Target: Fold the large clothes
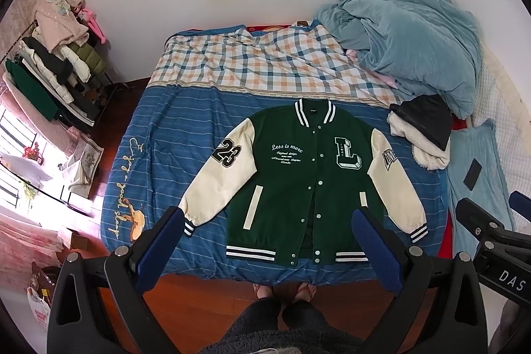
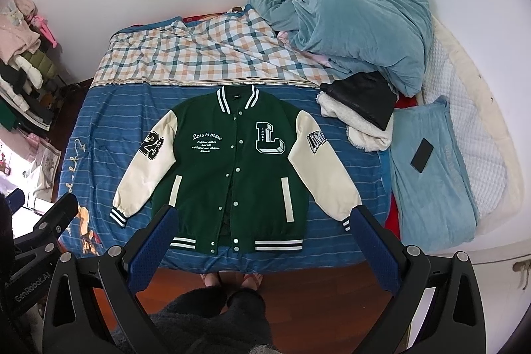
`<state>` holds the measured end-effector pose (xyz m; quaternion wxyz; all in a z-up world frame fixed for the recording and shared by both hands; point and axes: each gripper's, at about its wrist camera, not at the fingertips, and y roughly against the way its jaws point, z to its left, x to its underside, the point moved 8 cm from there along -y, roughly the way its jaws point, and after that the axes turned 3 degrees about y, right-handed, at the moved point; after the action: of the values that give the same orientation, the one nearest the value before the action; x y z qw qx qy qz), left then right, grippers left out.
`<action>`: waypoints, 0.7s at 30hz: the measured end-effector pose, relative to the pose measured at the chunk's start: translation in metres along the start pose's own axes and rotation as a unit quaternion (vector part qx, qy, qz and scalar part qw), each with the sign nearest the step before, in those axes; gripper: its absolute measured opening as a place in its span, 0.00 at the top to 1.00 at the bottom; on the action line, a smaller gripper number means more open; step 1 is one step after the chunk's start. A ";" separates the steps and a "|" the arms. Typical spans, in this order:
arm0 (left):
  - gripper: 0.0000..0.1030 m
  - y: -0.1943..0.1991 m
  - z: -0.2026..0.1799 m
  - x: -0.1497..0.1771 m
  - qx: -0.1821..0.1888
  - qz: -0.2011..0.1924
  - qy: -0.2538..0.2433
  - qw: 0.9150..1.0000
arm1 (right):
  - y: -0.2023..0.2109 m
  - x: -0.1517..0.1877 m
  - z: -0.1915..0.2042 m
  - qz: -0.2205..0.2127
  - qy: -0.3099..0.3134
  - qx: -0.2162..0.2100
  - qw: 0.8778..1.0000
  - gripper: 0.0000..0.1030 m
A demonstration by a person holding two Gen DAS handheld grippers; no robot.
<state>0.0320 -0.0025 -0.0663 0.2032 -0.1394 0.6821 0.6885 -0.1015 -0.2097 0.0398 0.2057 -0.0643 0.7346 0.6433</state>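
A: Where is the jacket?

B: The green varsity jacket (image 1: 292, 184) lies flat and face up on the bed (image 1: 159, 161), on the blue striped cover, collar toward the far wall and hem at the near edge. Its cream sleeves are spread out to the left and right, and the front is snapped shut down the middle.

A: And the fingers?

B: Both pairs are spread wide and grasp nothing. The left gripper (image 1: 268, 244) hovers above the hem; the right gripper (image 2: 264, 241) hangs over the near right part of the jacket.

A: What else is on the bed?

B: A blue duvet (image 2: 351, 32) is heaped at the far right, with a black and cream garment (image 2: 358, 115) just near of it. A dark slab, probably a phone (image 2: 422, 155), rests on a blue pillow (image 2: 431, 188) at the right.

A: Any containers?

B: A clothes rack (image 1: 49, 72) at the far left holds piled coats.
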 end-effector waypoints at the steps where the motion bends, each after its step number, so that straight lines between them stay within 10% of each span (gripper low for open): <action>1: 0.00 -0.001 -0.001 -0.001 -0.001 0.000 0.001 1.000 | 0.000 0.000 0.000 0.000 0.000 0.000 1.000 0.00; 21: 0.00 -0.003 0.000 -0.002 0.005 0.000 0.001 1.000 | 0.001 -0.004 -0.007 -0.002 -0.002 0.002 1.000 0.00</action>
<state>0.0352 -0.0032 -0.0680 0.2034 -0.1392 0.6861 0.6845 -0.0995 -0.2171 0.0434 0.2090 -0.0641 0.7350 0.6418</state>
